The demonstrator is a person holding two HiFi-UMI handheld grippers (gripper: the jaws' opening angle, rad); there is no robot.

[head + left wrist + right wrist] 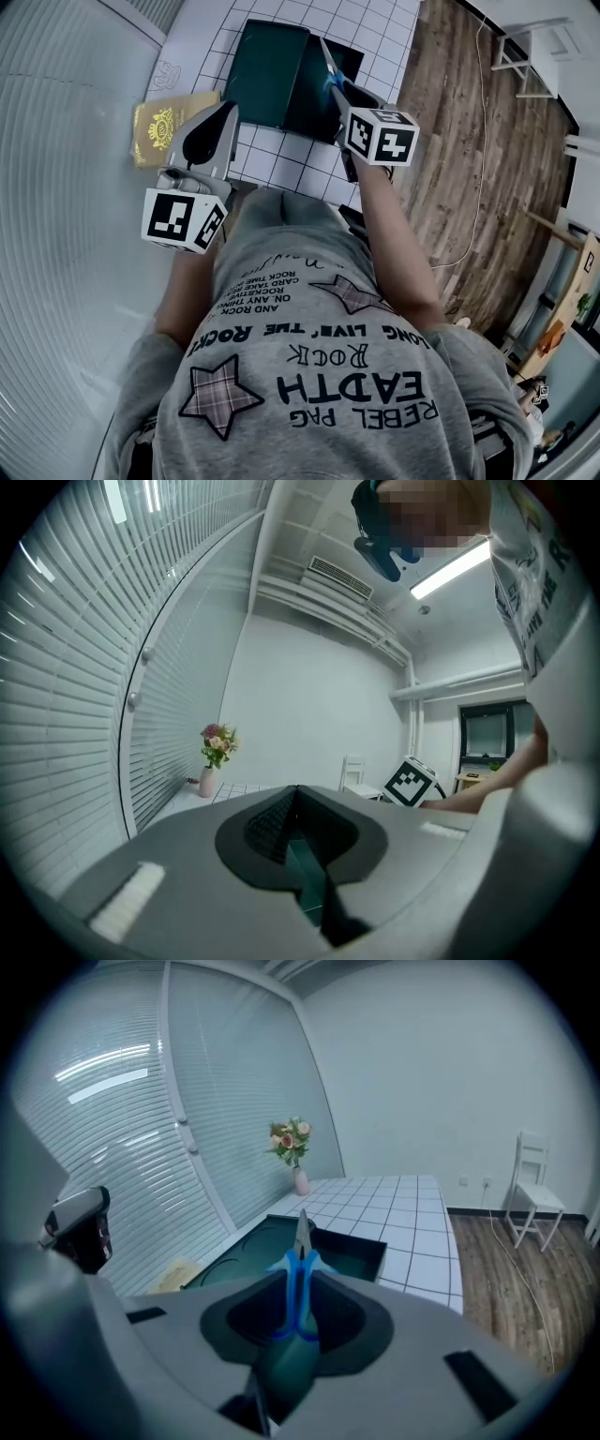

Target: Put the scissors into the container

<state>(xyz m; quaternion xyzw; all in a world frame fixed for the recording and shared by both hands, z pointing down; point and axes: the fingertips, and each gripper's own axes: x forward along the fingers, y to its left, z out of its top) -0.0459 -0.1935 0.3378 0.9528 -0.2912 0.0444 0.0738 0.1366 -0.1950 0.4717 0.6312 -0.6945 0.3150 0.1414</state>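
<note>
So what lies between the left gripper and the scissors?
The container's open lid; the head view shows it lying flat between the left gripper and the scissors.

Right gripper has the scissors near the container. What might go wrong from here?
The scissors point blade-first at the container; the tip may catch its near wall. Held only by the handles, they may pivot. The open lid lies alongside, so a drop could miss.
</note>
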